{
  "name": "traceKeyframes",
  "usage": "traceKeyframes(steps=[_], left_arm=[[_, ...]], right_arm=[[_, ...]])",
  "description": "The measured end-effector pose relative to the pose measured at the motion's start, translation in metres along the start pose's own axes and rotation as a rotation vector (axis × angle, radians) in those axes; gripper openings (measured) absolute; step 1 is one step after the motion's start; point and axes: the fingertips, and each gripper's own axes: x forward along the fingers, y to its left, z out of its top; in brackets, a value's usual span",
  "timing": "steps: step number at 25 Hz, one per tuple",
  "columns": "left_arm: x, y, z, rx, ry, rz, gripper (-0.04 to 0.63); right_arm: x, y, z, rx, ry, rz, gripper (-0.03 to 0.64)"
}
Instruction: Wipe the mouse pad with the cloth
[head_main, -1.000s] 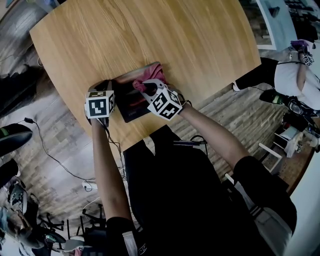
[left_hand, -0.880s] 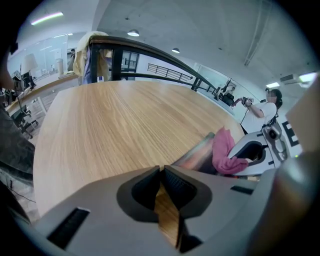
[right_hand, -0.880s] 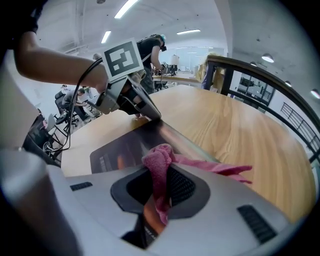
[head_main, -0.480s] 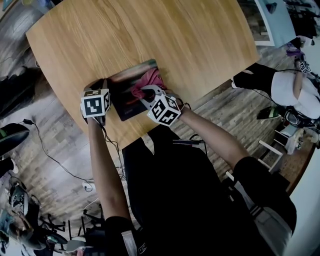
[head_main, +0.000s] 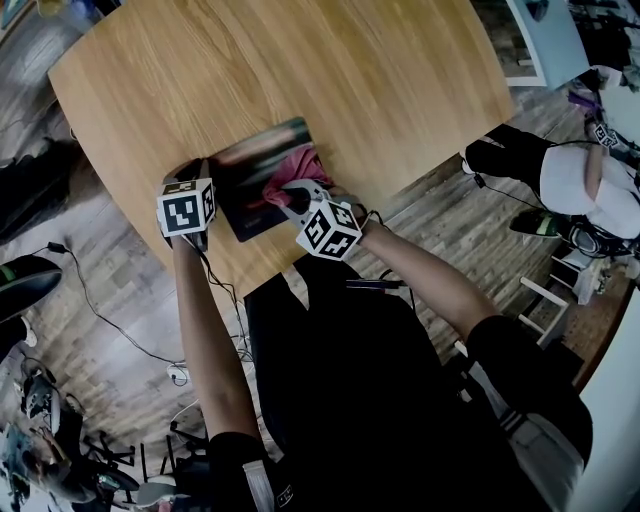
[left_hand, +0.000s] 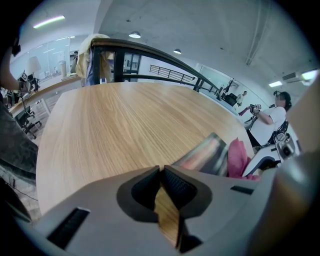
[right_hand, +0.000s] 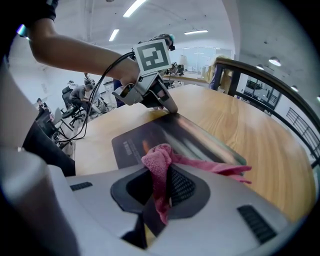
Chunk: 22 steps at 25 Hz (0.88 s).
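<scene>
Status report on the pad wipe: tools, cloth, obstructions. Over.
Right tool shut on cloth, cloth down on pad. Left tool shut, tip at pad's edge. Nothing else on pad.

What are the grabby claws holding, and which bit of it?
The right gripper pinches the pink cloth by a bunched-up fold. The left gripper is shut, with nothing between its jaws.

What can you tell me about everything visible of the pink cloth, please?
The cloth is pink, soft-looking knit fabric, crumpled. The right claw is shut on a bunched fold; a short end hangs below the grip and a longer tail trails off to the right. The cloth rests on the dark mouse pad lying on the wooden table.
</scene>
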Motion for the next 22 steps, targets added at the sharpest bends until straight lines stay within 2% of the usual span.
traceKeyframes(steps=[8,22], left_arm=[[-0.001,0.0,0.0,-0.002,0.001,0.003,0.044],[0.001,0.002,-0.002,-0.016,-0.004,0.006,0.044]], right_arm=[[-0.007,0.008,-0.01,-0.043,0.01,0.011,0.066],[-0.011,0.011,-0.021,-0.02,0.017,0.023,0.066]])
